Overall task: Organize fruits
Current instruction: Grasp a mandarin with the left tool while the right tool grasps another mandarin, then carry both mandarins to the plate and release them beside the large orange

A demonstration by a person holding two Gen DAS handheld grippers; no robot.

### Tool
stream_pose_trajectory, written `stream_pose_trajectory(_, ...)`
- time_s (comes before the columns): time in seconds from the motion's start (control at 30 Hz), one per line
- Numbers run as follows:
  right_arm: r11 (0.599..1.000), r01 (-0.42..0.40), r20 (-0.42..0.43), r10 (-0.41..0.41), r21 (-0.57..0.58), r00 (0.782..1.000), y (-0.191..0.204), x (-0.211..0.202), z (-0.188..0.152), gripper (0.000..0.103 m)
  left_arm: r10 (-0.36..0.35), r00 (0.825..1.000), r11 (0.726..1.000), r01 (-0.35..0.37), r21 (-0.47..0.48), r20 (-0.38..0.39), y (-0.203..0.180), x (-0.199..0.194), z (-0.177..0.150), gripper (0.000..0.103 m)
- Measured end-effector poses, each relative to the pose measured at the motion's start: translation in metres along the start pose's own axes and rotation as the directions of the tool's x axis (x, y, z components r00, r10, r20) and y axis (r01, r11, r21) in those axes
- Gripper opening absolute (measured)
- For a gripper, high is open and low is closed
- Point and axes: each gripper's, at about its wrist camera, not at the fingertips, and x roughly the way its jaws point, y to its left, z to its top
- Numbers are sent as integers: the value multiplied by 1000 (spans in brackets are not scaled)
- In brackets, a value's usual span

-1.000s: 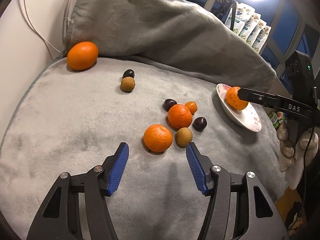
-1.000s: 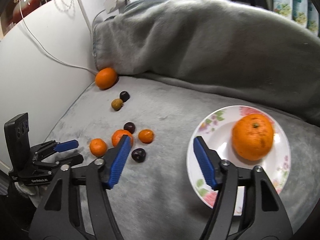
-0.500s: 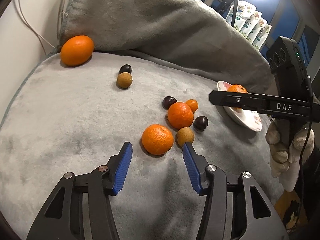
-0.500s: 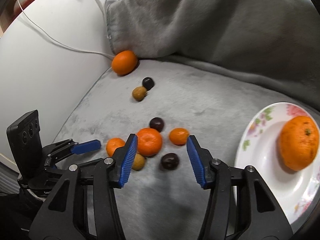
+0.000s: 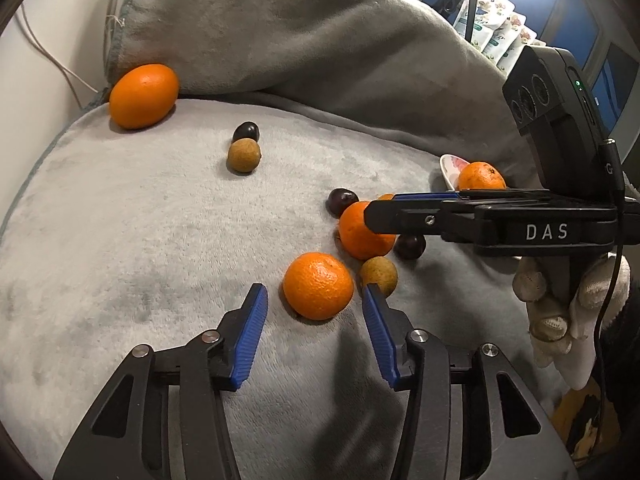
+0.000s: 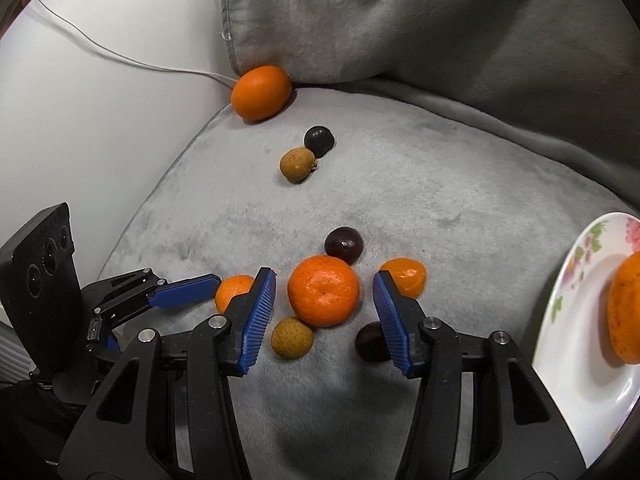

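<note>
I am looking at a cluster of fruit lying mid-blanket [image 5: 140, 240]: a tangerine [image 5: 319, 285] sitting just ahead of my left gripper [image 5: 314, 334], and a second tangerine [image 6: 323, 290] framed between the tips of my right gripper [image 6: 325, 317]. The right gripper's finger is covering part of that second tangerine in the left view, and it is hiding most of a small orange piece [image 6: 404, 282] behind it. A dark fruit [image 6: 372, 342] is half hidden behind the right pad, and I am only seeing a slice of the orange [image 6: 625, 308] on the flowered plate [image 6: 576, 320], which the frame edge is cutting off. Two brownish fruits and other dark ones are too small for me to name.

Both grippers are standing partly open and holding nothing; the left jaws have just been closing, with the tangerine ahead of the pads and untouched. The right jaws are flanking their tangerine with gaps on both sides.

I am reading "DAS" on the right gripper's side. A gloved hand [image 5: 560, 300] is gripping its handle. A large orange [image 5: 143, 96] is resting far back against the folded blanket.
</note>
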Motion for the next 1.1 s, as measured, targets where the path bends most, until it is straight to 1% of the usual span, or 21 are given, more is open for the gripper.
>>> stream_pose_trajectory(0.33, 1000, 14, -39, -15, -28, 999, 6, 13, 5, 54, 4, 1000, 1000, -3, 7, -18, -2, 7, -1, 43)
stream_pose_trajectory(0.43, 999, 27, -57, -30, -45, 998, 9, 17, 4, 53, -1, 1000, 1000, 1, 5, -17, -2, 9, -1, 40)
stream_pose_trajectory(0.47, 998, 34, -62, -37, -53, 997, 10, 19, 3, 52, -2, 1000, 1000, 2, 4, -17, -2, 9, -1, 39)
stream_pose_trajectory(0.53, 997, 52, -63, -56, -61, 996, 11, 20, 2, 44, -3, 1000, 1000, 3, 5, -16, -2, 9, -1, 38)
stream_pose_trajectory(0.57, 997, 53, -65, -56, -56, 996, 9, 21, 2, 44, -4, 1000, 1000, 4, 7, -16, -1, 8, -1, 36)
stream_pose_trajectory(0.67, 999, 34, -63, -36, -28, 997, 5, 21, 2, 44, 1, 1000, 1000, -1, 12, -13, -2, 9, -1, 36)
stream_pose_trajectory(0.83, 999, 27, -56, -28, -19, 998, 3, 20, 1, 43, 3, 1000, 1000, -3, 11, -6, -2, 9, -1, 35)
stream_pose_trajectory(1.1, 1000, 14, -18, -14, -4, 1000, 3, 6, 4, 43, 6, 1000, 1000, -6, -5, 12, 2, 1, -1, 34)
